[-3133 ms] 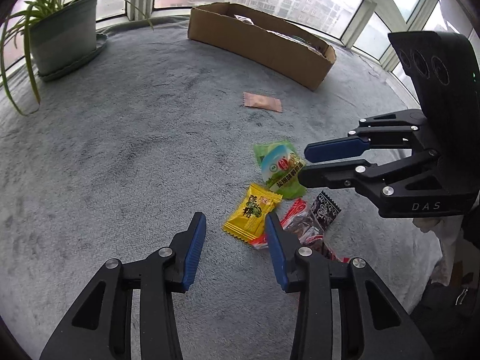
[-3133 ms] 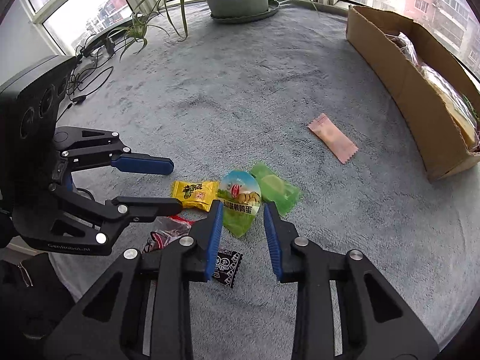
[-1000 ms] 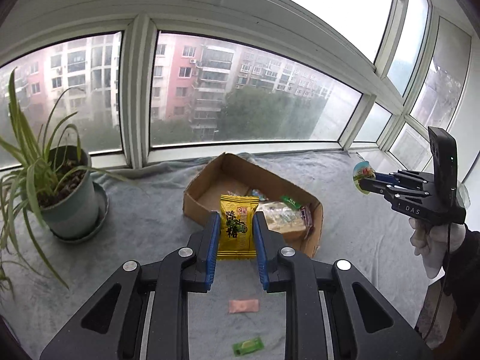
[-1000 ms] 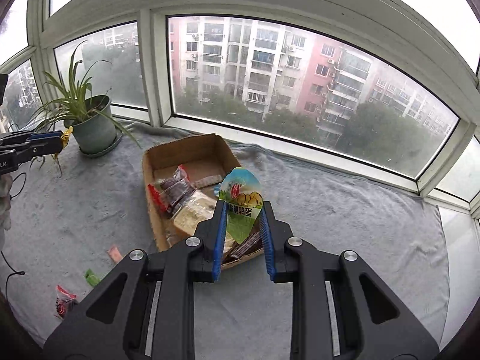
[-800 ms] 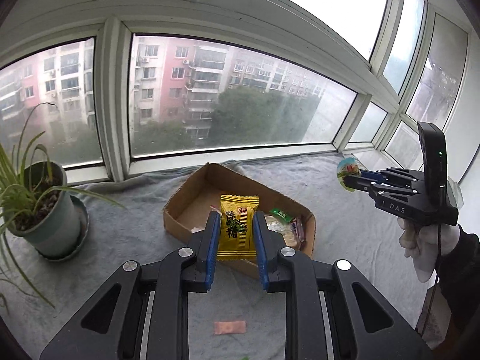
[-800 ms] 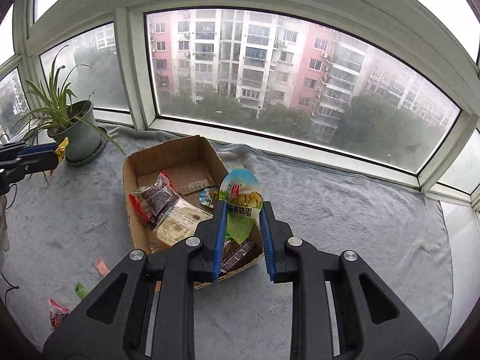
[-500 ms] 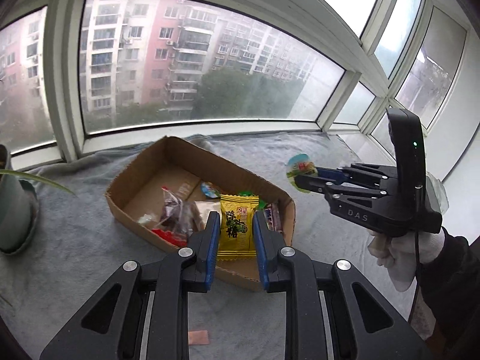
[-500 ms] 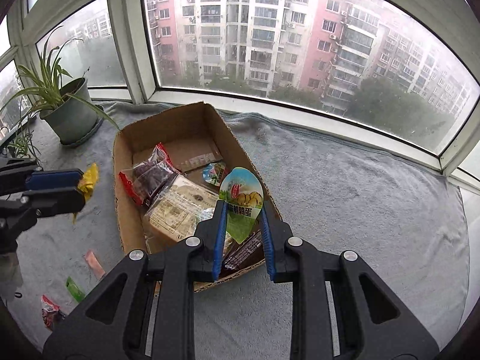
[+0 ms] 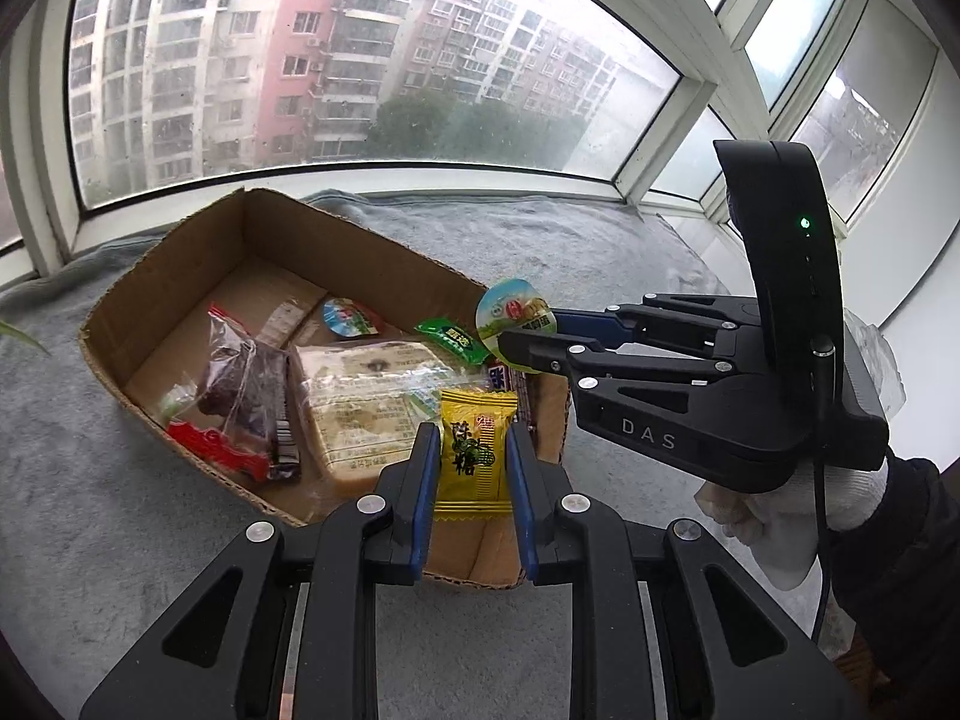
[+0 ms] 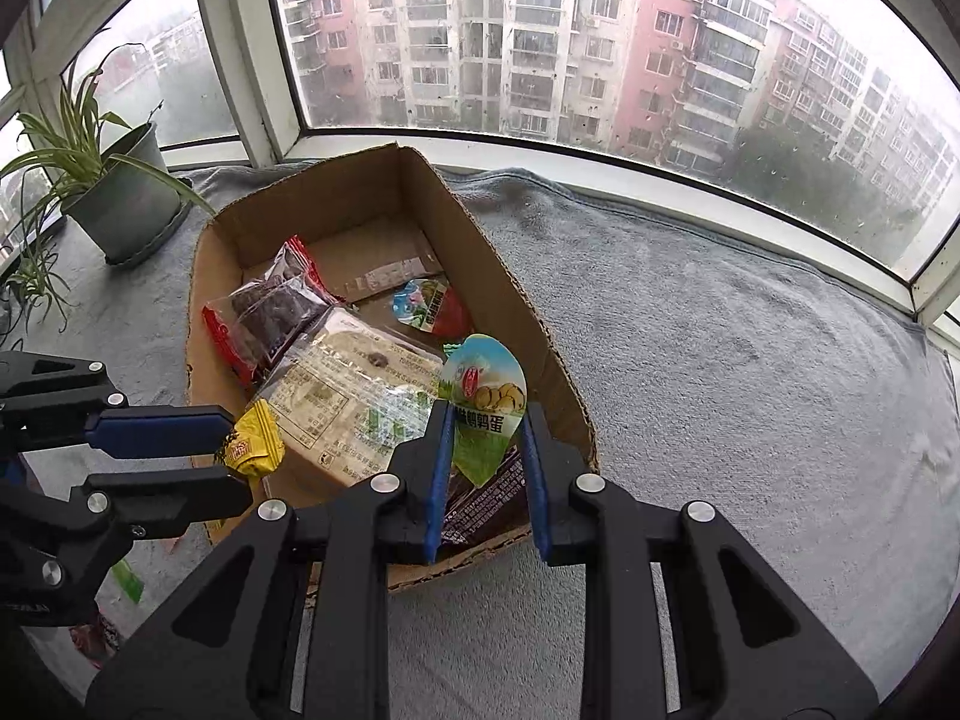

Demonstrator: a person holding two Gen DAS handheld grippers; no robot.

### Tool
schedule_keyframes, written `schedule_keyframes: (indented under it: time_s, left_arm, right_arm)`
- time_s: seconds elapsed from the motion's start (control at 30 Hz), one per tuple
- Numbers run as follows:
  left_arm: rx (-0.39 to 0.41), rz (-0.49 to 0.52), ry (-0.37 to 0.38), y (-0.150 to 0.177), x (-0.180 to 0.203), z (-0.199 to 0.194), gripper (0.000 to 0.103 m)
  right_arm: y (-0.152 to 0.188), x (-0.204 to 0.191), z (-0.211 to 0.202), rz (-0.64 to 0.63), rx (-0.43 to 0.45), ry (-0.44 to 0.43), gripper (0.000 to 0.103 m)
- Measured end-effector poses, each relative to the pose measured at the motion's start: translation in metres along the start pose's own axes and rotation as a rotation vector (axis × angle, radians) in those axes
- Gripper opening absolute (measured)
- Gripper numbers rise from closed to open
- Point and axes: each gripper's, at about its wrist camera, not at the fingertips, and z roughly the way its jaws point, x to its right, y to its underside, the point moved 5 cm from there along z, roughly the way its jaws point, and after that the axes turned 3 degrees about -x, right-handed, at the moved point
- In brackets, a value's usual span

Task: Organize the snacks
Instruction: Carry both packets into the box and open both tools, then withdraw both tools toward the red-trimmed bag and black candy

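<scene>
My left gripper (image 9: pixel 472 468) is shut on a yellow candy packet (image 9: pixel 474 450), held above the near end of an open cardboard box (image 9: pixel 180 276). My right gripper (image 10: pixel 485 456) is shut on a round green-and-blue snack pouch (image 10: pixel 483 399) over the box's near right corner. In the left wrist view the right gripper (image 9: pixel 510 336) comes in from the right with the pouch (image 9: pixel 510 312) at its tip. In the right wrist view the left gripper (image 10: pixel 231 456) reaches in from the left with the yellow packet (image 10: pixel 252 441). The box (image 10: pixel 492 264) holds several snack packs.
The box stands on a grey blanket (image 10: pixel 720 360) along a window sill. A potted plant (image 10: pixel 120 204) stands at the left. A green wrapper (image 10: pixel 129 579) and a red-black wrapper (image 10: pixel 90 639) lie on the blanket at the lower left. A white-gloved hand (image 9: pixel 780 516) holds the right gripper.
Both grippers have come down and closer to the box, each still holding its snack. They now hang side by side over the box's near end.
</scene>
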Motion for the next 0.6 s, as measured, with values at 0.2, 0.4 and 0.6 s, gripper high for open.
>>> schedule_keyframes:
  time_s: [0.2, 0.4, 0.6]
  left_arm:
    - [-0.024, 0.013, -0.018, 0.001, 0.001, 0.003, 0.027]
    - [-0.005, 0.004, -0.025, 0.001, -0.002, -0.015, 0.027]
    - [0.028, 0.014, -0.046, 0.003, -0.01, -0.046, 0.027]
  right_arm:
    - [-0.002, 0.0, -0.009, 0.008, 0.023, 0.006, 0.039]
    - [0.0, -0.005, -0.027, 0.006, 0.043, 0.005, 0.039]
    - [0.006, -0.019, -0.053, -0.005, 0.071, -0.021, 0.039]
